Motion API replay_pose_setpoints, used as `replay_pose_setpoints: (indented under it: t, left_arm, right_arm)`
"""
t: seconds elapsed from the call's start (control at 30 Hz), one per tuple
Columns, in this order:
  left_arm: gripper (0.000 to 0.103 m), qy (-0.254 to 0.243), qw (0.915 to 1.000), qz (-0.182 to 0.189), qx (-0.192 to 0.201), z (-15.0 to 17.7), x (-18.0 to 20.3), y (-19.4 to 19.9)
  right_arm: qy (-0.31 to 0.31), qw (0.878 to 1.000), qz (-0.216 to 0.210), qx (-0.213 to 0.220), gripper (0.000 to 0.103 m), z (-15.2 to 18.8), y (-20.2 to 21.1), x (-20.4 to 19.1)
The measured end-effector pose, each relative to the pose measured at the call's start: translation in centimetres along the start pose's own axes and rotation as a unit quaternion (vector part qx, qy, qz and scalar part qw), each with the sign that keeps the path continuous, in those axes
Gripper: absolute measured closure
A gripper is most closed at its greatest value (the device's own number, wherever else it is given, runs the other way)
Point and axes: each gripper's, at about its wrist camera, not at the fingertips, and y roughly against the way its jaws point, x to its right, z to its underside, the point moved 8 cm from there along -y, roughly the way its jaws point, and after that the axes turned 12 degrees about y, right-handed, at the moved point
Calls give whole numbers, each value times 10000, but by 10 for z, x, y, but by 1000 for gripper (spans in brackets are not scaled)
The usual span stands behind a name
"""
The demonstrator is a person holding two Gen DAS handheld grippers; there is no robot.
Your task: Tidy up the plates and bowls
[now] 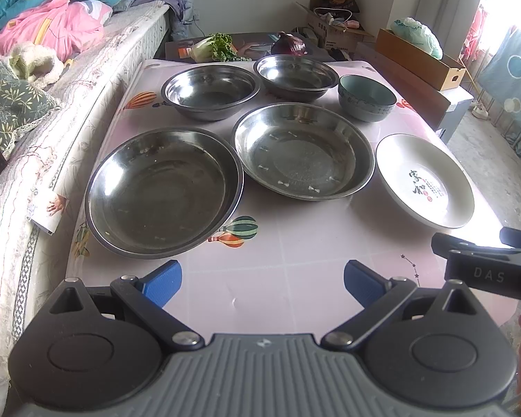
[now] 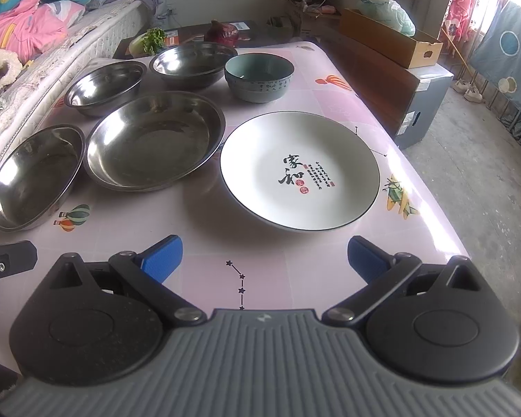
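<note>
Two wide steel plates lie at the front of the pink table: one at the left [image 1: 163,191] [image 2: 34,177], one in the middle [image 1: 302,149] [image 2: 154,139]. Behind them stand two steel bowls [image 1: 210,92] [image 1: 295,76]. A grey-green ceramic bowl [image 1: 366,97] [image 2: 258,76] stands at the back right. A white plate with black script [image 1: 423,180] [image 2: 300,170] lies at the right. My left gripper [image 1: 262,281] is open above the table's near edge, nothing between its blue pads. My right gripper [image 2: 264,257] is open too, just short of the white plate.
A bed with pink and blue bedding [image 1: 45,27] runs along the table's left side. Lettuce [image 1: 213,47] and a red onion [image 1: 288,45] lie behind the table. Cardboard boxes [image 1: 420,59] stand at the right, then bare floor [image 2: 486,173].
</note>
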Motion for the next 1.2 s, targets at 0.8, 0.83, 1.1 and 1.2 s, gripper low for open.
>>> replay_pose_setpoints:
  t: [0.8, 0.83, 1.1, 1.2]
  left_arm:
    - [3, 117, 9999, -4, -42, -4, -10, -4]
    - [3, 122, 9999, -5, -41, -4, -10, -4]
    - [3, 139, 9999, -3, -48, -5, -11, -4]
    - [3, 160, 9999, -3, -53, -6, -13, -5]
  right_arm:
    - [189, 9998, 17, -65, 1, -5, -5, -12]
    - [206, 9998, 17, -69, 1, -5, -5, -13]
    - [364, 9993, 19, -101, 1, -6, -7, -20]
    - [421, 9990, 10, -125, 1, -5, -8, -22]
